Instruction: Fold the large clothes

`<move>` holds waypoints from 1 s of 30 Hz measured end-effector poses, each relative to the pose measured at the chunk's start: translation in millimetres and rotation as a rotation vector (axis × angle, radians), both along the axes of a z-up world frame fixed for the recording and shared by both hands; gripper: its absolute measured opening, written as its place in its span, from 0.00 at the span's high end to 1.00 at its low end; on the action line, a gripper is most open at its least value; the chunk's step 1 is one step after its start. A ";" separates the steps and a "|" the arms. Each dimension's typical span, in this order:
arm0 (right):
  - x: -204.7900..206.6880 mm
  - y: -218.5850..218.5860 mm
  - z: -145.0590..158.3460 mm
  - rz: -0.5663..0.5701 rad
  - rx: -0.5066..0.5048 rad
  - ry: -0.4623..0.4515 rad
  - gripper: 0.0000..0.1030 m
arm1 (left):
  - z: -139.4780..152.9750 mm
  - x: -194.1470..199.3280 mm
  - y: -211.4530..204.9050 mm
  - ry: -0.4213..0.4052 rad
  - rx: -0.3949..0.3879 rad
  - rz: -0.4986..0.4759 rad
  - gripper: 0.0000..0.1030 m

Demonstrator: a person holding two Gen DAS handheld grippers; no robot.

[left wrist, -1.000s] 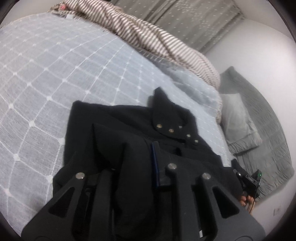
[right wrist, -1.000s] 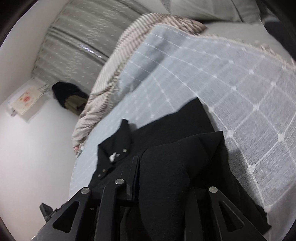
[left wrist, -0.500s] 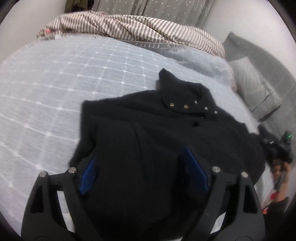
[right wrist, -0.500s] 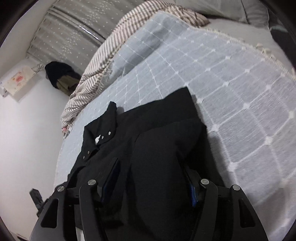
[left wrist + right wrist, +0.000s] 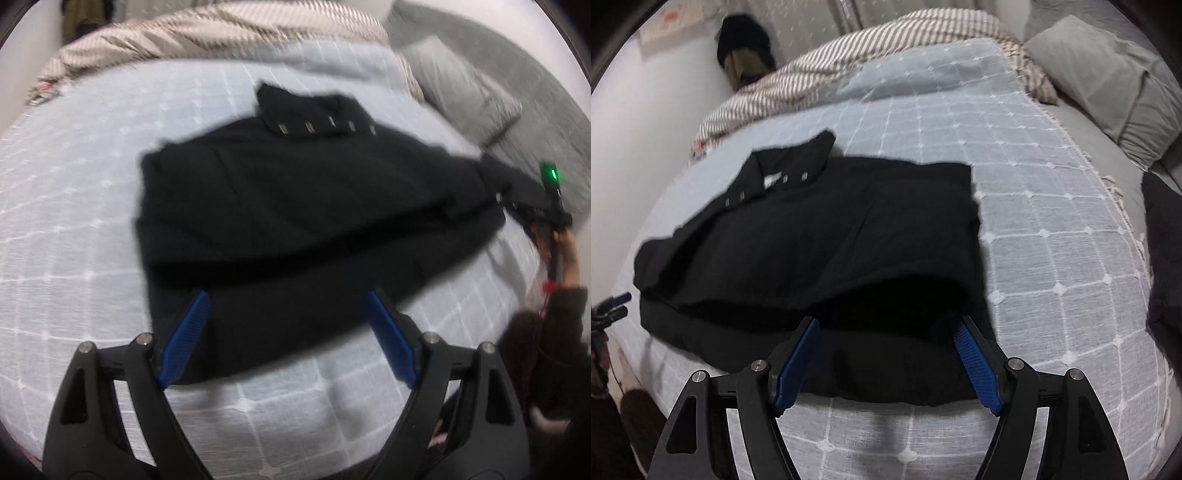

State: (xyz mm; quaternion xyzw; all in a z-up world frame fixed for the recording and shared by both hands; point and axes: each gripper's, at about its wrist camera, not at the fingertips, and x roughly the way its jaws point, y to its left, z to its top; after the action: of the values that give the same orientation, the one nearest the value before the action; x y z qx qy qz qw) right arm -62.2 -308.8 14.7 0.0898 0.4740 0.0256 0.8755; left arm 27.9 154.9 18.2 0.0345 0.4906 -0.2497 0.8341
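A black garment (image 5: 295, 206) with a snap-button collar lies folded over itself on the blue checked bedspread (image 5: 66, 221); it also shows in the right wrist view (image 5: 820, 251). My left gripper (image 5: 286, 295) is open and empty, its blue pads (image 5: 184, 336) just above the garment's near hem. My right gripper (image 5: 886, 325) is open and empty, its blue pads (image 5: 977, 365) over the near edge of the folded garment. The right gripper also shows at the far right of the left wrist view (image 5: 550, 206).
A striped blanket (image 5: 849, 59) is bunched along the far side of the bed. Grey pillows (image 5: 1108, 74) lie at the right. A dark bundle (image 5: 744, 48) sits by the wall. The bedspread's fringed edge (image 5: 1108, 181) runs at the right.
Both grippers let go of the garment, opened and pulled back toward the near edge. The lifted fabric now lies flat, folded over the garment's body.
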 end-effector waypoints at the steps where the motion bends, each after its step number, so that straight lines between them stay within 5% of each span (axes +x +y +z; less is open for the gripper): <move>1: 4.6 4.8 -4.2 0.013 -0.011 0.020 0.26 | -6.6 4.2 -8.2 0.016 0.023 -0.009 0.16; 7: 54.9 40.1 -17.1 0.076 -0.168 0.102 0.25 | -23.4 48.6 -43.4 0.033 0.104 -0.005 0.16; 12: 96.0 30.4 -7.9 0.086 0.029 0.041 0.25 | -14.7 100.3 -48.1 0.004 0.066 0.046 0.16; 17: 127.2 1.3 8.7 -0.032 0.153 -0.054 0.25 | 10.6 146.2 -18.7 -0.065 -0.096 0.182 0.16; 23: 115.1 -45.1 40.4 -0.176 0.262 -0.229 0.25 | 41.3 148.1 26.4 -0.190 -0.186 0.326 0.16; 27: 94.7 -74.2 38.6 -0.241 0.291 -0.270 0.25 | 30.0 143.0 50.1 -0.182 -0.172 0.349 0.16; 30: 95.6 -85.9 17.3 -0.278 0.285 -0.218 0.25 | 6.4 150.5 60.2 -0.121 -0.155 0.384 0.16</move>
State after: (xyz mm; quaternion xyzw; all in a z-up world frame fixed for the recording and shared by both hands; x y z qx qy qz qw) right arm 33.5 -394.7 32.0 0.2735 0.3515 -0.0189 0.8951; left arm 178.4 215.1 24.6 -0.1087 0.4164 -0.1205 0.8946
